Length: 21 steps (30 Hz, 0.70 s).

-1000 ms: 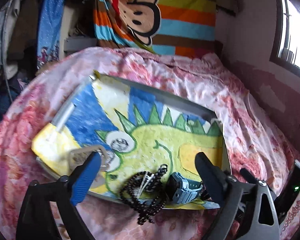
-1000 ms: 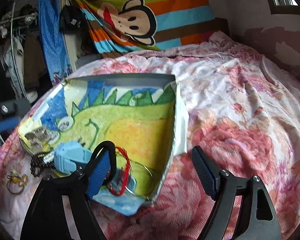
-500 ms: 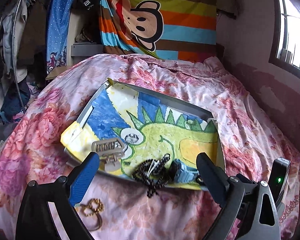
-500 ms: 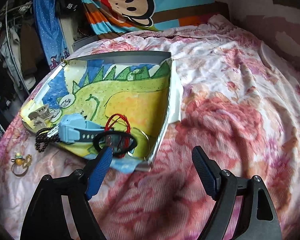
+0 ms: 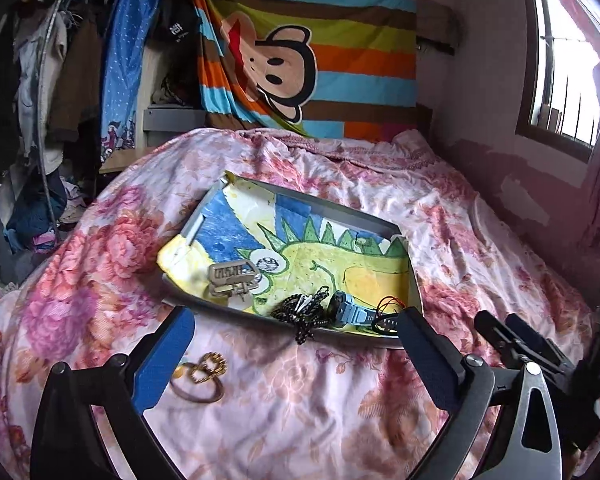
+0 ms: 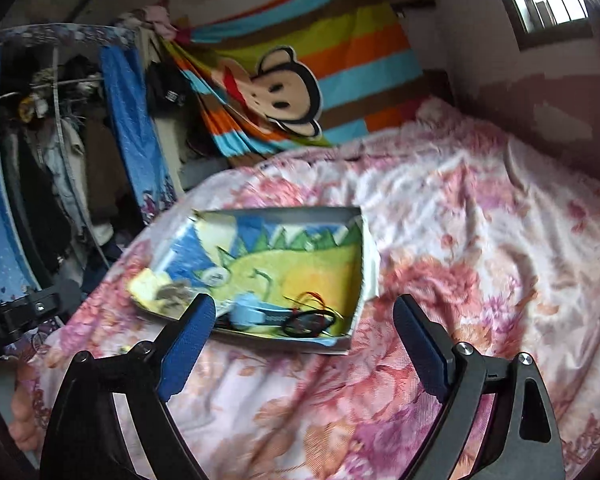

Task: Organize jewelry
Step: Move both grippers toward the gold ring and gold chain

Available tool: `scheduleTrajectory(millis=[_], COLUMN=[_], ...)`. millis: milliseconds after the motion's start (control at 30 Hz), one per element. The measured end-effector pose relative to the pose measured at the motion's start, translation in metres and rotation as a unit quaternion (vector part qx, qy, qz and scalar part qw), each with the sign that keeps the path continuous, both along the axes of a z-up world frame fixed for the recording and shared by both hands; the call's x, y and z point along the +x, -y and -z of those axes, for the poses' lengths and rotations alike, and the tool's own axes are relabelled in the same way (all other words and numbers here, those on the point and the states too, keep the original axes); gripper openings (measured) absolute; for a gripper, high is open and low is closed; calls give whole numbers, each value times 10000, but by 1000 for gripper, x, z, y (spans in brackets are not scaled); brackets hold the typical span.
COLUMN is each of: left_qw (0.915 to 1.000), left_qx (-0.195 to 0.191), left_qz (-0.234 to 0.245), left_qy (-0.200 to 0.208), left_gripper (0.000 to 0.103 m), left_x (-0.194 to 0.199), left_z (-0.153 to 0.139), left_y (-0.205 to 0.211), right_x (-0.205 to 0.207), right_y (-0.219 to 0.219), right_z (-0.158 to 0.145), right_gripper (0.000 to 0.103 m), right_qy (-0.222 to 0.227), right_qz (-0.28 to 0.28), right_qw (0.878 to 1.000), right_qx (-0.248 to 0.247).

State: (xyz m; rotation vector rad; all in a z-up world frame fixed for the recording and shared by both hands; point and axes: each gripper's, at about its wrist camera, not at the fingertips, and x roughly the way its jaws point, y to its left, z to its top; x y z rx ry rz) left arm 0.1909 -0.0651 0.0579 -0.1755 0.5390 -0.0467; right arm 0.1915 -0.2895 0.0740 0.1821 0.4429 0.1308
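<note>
A grey tray [image 5: 332, 206] lined with a dinosaur drawing lies on the flowered bed. Along its near edge lie a metal clasp piece [image 5: 232, 276], a black bead string [image 5: 304, 312], a blue watch [image 5: 350, 312] and a black ring with red cord [image 5: 388, 316]. A gold bangle set [image 5: 202, 374] rests on the bedspread outside the tray, just right of my left gripper's blue finger. My left gripper [image 5: 294, 354] stands open and holds nothing. My right gripper [image 6: 304, 344] hangs before the tray [image 6: 292, 212], its jaws opening with nothing between them; the watch [image 6: 246, 314] shows beyond.
The flowered bedspread [image 5: 340, 400] covers the whole bed. A striped monkey blanket [image 5: 300, 64] hangs behind it. Hanging clothes [image 5: 48, 80] crowd the left side, and a window [image 5: 560, 72] is on the right wall. The other gripper's body [image 5: 540, 356] shows at lower right.
Both grippers have drawn back and risen from the tray. The right one left the black ring with red cord in the tray and spread wider. The gold bangles came into the left view.
</note>
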Motion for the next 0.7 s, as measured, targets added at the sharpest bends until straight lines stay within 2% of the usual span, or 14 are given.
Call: scheduleTrajectory(millis=[167,367,533,600,700], left_qw=[9997,9992,9984,9981,9979], left_qx=[-18,99,198,213,228], left_qz=[-162,-293,-445,-522,-595], left_qy=[187,267,297,231,96], left_gripper=[103,103,103,103,103], left_x=[-34,-77,-104,-111,-117], left_z=[-16,-26,-16,-7,9], left_y=[-15,-33,-55,-65,-81], right_x=[-37,-72,-99,-109,-116], right_y=[-9,-20,-34,-46,-59], right_z=[-22,-32,-29,-25,-14], right_gripper=[100,101,101,101,101], right_qy=[313,523,839,1002,995], right_qz=[-92,-172,-193,-115,-39], right_qw=[9995,9985,9962,9944,9928], right_qx=[-44,-60,-116,-328,-664])
